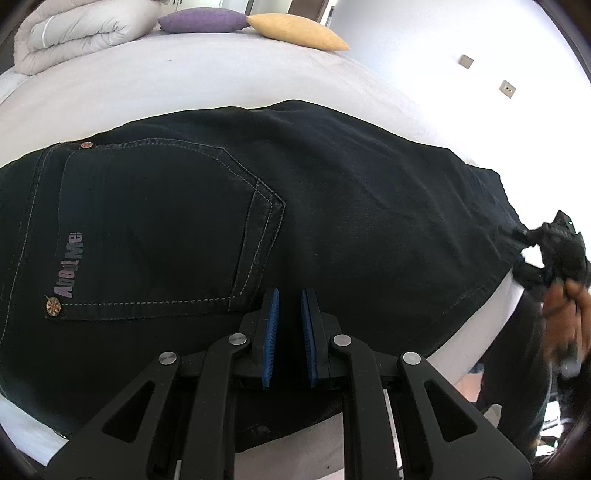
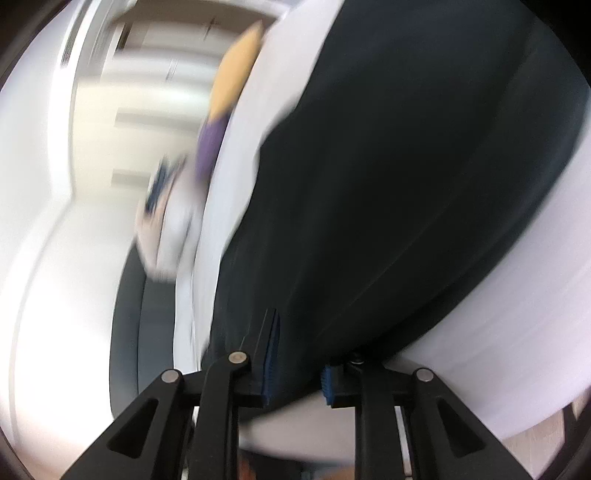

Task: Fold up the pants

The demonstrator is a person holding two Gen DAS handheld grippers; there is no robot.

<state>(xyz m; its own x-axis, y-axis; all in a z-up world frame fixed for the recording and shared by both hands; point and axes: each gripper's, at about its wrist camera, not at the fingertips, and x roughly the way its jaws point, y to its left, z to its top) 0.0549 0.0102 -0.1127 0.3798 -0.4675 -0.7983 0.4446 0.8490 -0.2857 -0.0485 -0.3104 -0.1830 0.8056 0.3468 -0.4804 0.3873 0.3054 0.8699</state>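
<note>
A: Nearest the lens, the left gripper (image 1: 289,332); its blue pads (image 1: 271,332) stand a narrow slit apart, tips over dark cloth.

B: Pinching anything?

A: I cannot tell; only dark fabric shows in the slit, and it may simply lie underneath.

B: And the right gripper (image 2: 299,354)?

A: Its own view is badly blurred; the pads are parted, with the end of the pants (image 1: 332,206) lying between them and draped over one finger; no squeeze shows, so I call it released; a hand (image 1: 565,317) holds it at the bed's edge.

B: Where do the pants lie?

A: Flat across the white bed (image 1: 184,85), seat side up; the back pocket (image 1: 166,229), lettered and riveted, sits just beyond the left fingers; the legs run off towards the right gripper.

B: Further out?

A: A purple cushion (image 1: 203,20) touching a yellow cushion (image 1: 295,31) at the far edge; a rolled pale duvet (image 1: 81,33) beside them.
</note>
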